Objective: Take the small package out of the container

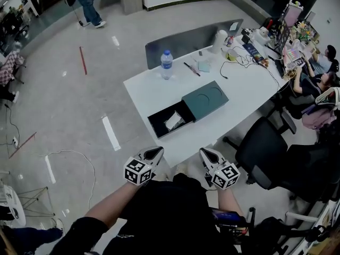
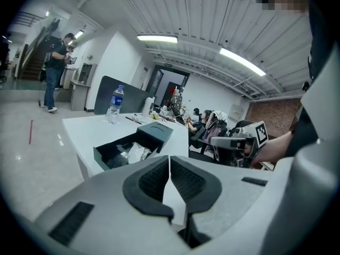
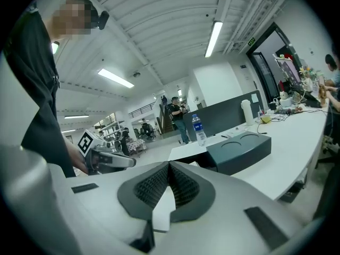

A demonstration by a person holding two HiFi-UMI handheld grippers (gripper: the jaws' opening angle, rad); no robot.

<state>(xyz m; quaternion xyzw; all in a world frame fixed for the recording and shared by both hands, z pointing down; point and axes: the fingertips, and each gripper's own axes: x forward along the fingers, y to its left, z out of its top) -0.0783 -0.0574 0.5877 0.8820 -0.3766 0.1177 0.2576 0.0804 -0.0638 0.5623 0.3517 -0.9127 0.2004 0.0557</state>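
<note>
On the white table (image 1: 239, 97) lies a dark box: an open black tray (image 1: 157, 127) slid out of a grey-green sleeve (image 1: 205, 100). A small silvery package (image 1: 174, 121) rests inside the tray. In the left gripper view the tray (image 2: 109, 157) and the package (image 2: 137, 152) show ahead of me. My left gripper (image 1: 155, 152) and right gripper (image 1: 205, 153) hover close to my body, short of the table's near edge and apart from the box. Both are shut with nothing between the jaws, as the left gripper (image 2: 169, 166) and right gripper (image 3: 169, 170) show in their own views.
A water bottle (image 1: 167, 64) stands at the table's far side, with a pen (image 1: 192, 69) and a notepad (image 1: 204, 66) nearby. Black office chairs (image 1: 263, 142) stand right of the table. People sit at a cluttered desk (image 1: 289, 47) far right; a person (image 1: 87, 1) walks at the back.
</note>
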